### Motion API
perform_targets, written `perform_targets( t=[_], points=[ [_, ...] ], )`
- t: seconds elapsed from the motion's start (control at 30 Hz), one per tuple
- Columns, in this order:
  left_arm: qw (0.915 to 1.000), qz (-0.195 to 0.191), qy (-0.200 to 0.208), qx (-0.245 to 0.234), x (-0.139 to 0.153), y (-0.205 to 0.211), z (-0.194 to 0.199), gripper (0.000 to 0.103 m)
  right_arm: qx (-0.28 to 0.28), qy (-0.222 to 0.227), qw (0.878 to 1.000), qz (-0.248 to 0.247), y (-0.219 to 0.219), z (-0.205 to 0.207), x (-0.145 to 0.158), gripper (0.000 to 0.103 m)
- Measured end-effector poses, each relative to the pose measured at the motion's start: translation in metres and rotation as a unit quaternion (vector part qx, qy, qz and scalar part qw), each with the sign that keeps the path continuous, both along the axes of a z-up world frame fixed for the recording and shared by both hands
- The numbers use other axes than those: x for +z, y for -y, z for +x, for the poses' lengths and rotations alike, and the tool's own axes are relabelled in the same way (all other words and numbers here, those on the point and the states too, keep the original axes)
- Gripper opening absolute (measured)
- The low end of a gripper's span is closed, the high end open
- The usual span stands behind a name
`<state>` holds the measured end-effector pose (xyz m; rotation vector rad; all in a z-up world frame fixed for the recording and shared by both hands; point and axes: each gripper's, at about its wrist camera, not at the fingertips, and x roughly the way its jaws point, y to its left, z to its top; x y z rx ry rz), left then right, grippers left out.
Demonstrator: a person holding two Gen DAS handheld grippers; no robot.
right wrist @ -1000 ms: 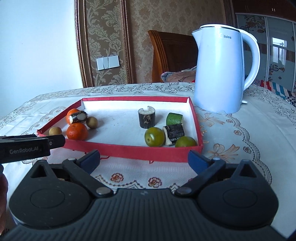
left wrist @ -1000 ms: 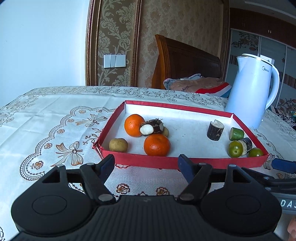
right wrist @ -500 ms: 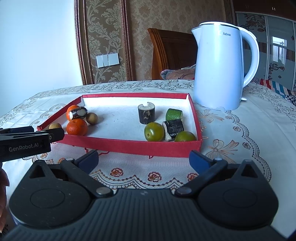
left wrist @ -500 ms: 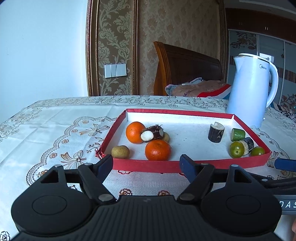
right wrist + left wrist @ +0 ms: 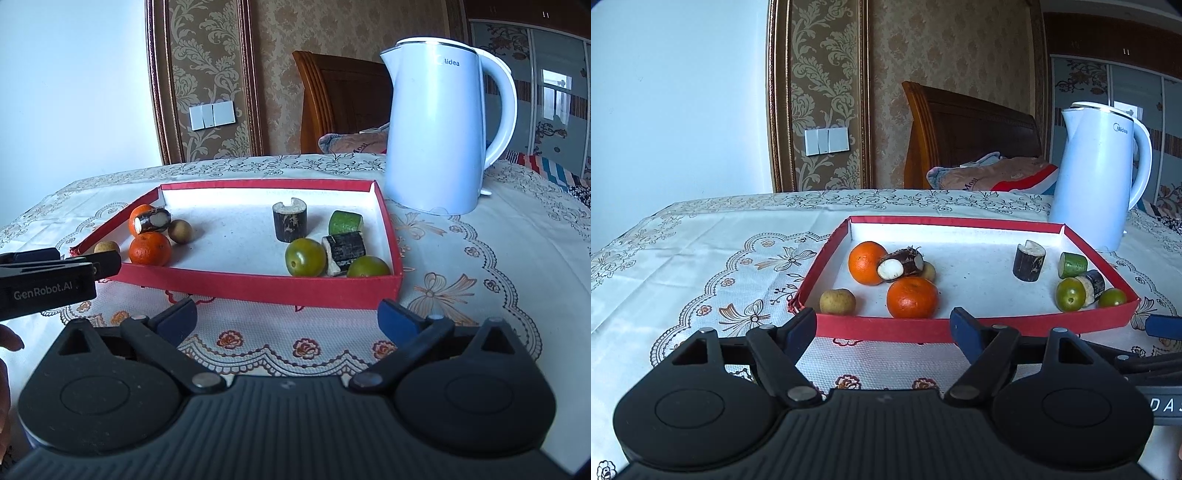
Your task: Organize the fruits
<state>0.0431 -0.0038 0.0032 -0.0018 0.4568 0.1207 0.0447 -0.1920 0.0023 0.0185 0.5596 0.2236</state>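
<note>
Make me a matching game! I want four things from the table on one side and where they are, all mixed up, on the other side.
Things:
1. kettle
2. front orange
3. upright dark cane piece
4. small tan fruit

Places:
A. near left corner of the red tray
B. outside the tray, behind its right end
C. right half of the tray, standing on end
D. by the tray's front wall, left of middle

Pairs: 1-B, 2-D, 3-C, 4-A

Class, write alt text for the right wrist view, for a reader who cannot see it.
A shallow red cardboard tray on a floral tablecloth holds two oranges and small brown fruits at its left end, green fruits and dark cane pieces at its right. The right gripper hangs open before it; a white electric kettle stands behind.
</note>
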Motion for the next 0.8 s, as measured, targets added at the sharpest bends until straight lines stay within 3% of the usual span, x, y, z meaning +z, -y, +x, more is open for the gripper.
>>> perform_targets(
  t=[0.8],
  points=[
    [0.9998,0.016,0.011,-0.009,0.0018,0.0004,-0.0049,0.079,0.002,-0.005,1.000,-0.004,-0.0005,0.0004,-0.0025,0.103]
  ],
)
